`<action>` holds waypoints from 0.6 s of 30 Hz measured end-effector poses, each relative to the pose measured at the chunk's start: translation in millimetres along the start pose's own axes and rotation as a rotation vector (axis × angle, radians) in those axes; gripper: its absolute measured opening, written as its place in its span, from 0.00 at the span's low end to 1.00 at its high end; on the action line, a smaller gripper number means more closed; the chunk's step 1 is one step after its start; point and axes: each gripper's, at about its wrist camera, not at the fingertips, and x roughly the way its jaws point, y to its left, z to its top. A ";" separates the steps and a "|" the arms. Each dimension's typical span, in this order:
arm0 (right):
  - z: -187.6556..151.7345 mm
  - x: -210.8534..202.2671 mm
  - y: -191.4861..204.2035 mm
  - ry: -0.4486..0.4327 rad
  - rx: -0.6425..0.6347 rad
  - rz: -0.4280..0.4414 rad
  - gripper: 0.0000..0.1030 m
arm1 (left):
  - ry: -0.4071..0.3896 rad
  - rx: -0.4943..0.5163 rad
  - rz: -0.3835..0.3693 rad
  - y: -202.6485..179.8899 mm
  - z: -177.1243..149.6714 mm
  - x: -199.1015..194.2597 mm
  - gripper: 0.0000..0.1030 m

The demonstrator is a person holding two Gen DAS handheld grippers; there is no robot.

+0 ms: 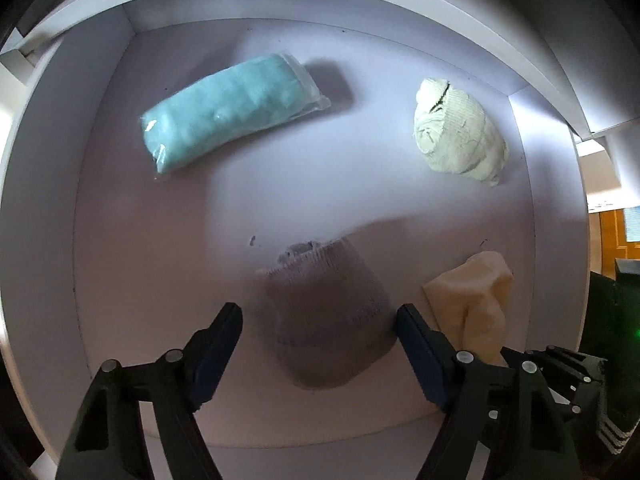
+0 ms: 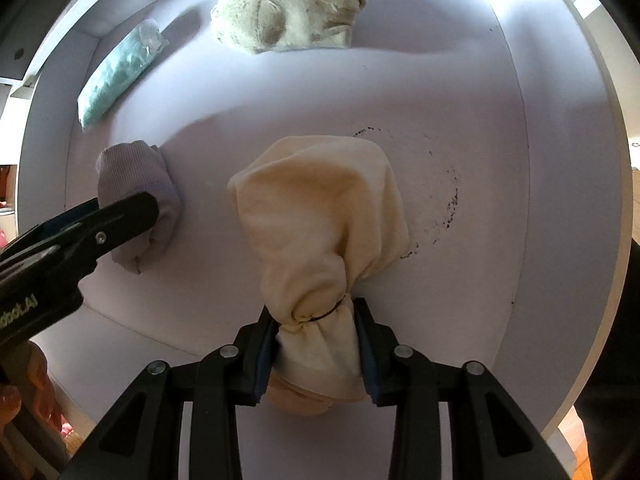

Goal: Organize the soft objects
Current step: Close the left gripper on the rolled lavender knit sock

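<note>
**Four soft bundles in the white box, two under our hands**

We count four soft things in the white box [image 1: 100, 184]: one teal towel in a plastic wrap [image 1: 232, 114], one pale knitted bundle [image 1: 460, 132], one grey sock roll [image 1: 332, 320] and one cream cloth bundle [image 2: 320, 216].

Our right hand-held gripper [image 2: 316, 344] is clamped on the cream bundle at its tied neck, likely the firmest spot to lift it by. Our left hand-held gripper [image 1: 320, 320] straddles the grey roll with jaws apart; the right-side pad looks close to the fabric, and we cannot tell whether it touches.
</note>
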 end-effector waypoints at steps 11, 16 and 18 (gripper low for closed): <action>1.9 -0.3 9.9 -0.001 -0.010 -0.013 0.35 | 0.026 0.021 0.058 4.2 2.3 0.0 0.61; 0.3 1.2 14.0 -0.002 -0.016 -0.019 0.35 | 0.028 0.000 0.088 16.0 2.0 -1.1 0.60; -2.1 1.9 13.5 -0.004 -0.012 -0.017 0.34 | 0.027 0.001 0.098 18.2 1.6 -0.4 0.60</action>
